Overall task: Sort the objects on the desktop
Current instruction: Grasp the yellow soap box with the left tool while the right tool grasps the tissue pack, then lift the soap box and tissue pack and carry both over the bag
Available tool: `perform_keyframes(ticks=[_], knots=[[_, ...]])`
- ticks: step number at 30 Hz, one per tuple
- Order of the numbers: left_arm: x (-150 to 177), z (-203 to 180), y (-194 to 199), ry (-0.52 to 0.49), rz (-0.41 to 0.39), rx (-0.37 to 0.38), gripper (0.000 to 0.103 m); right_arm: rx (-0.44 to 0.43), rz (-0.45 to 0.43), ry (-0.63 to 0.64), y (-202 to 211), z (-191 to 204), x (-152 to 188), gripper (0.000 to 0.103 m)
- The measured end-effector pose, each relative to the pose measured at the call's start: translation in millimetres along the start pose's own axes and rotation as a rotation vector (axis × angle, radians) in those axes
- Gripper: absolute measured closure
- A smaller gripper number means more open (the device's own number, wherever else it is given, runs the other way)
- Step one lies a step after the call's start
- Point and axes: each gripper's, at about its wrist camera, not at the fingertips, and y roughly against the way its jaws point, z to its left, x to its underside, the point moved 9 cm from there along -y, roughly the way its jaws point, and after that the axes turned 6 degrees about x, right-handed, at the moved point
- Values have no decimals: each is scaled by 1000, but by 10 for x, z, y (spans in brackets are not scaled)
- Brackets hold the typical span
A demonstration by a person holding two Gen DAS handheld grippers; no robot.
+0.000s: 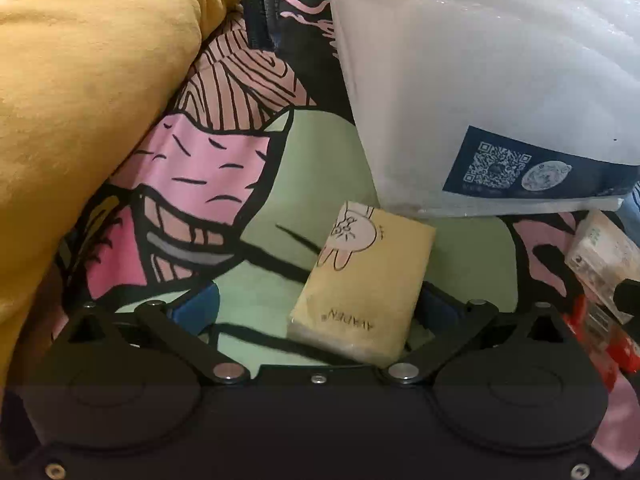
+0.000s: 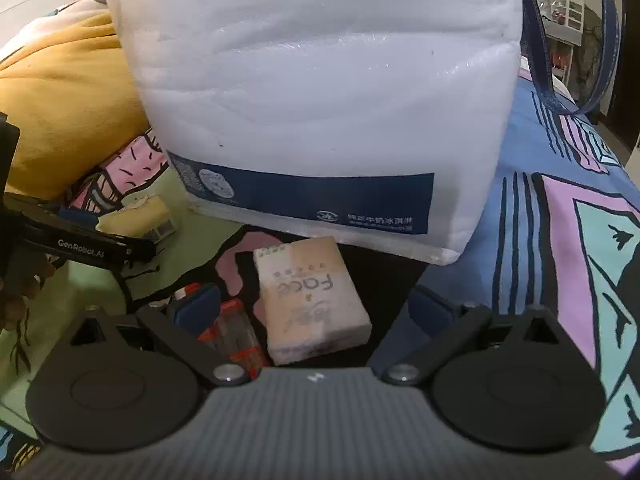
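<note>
White foam bag (image 1: 480,80) overhanging tissue packs ahead, yellow cloth (image 1: 80,80) at left; green patch (image 1: 264,304) free.

I see a cartoon-print cloth (image 1: 224,168) covering the surface. A white shelf (image 2: 564,16) stands far right, dimly lit.

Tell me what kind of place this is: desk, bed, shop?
Likely a room at home, on a bed or sofa rather than a bare desk: a cartoon-print cloth covers the surface, a mustard blanket is bunched beside it, and household shelves stand behind.
</note>
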Motion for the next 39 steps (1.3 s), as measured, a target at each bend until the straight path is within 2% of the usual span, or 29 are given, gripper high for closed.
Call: perform_keyframes(ticks=[3,5,9,11,12,13,14,16,17,19,22,25,28,32,39], knots=[[12,-7,-15,-17,-16,-6,0,9,18,22,-66,13,31,4],[24,6,-19,-13,-29,2,0,4,62,22,-137,15,92,14],[75,33,-18,-8,-71,21,0,0,68,-3,-136,-3,96,14],[90,19,2,-25,-82,17,0,15,67,-1,-108,-8,86,30],[94,6,10,-37,-78,21,2,22,67,8,-99,-10,87,35],[90,-11,25,-46,-76,35,12,15,66,10,-88,-8,83,43],[82,-38,47,-53,-71,52,18,13,65,9,-79,-10,76,44],[45,-125,124,-91,-63,78,54,20,63,12,-63,-6,66,45],[38,-158,160,-94,-54,86,55,21,60,9,-48,3,60,47],[63,-226,238,-74,-25,123,57,10,50,-7,20,12,44,47],[121,-274,404,-89,16,92,57,10,8,13,218,52,-13,47],[123,-245,649,-80,25,56,57,-11,-27,6,455,103,-69,47],[93,-209,970,-16,1,45,57,-11,-79,21,724,175,-160,47],[17,-279,1454,14,-62,25,57,-35,-135,-46,1125,238,-234,47],[-190,-537,2073,14,-170,84,57,-47,-185,0,1735,398,-293,47]])
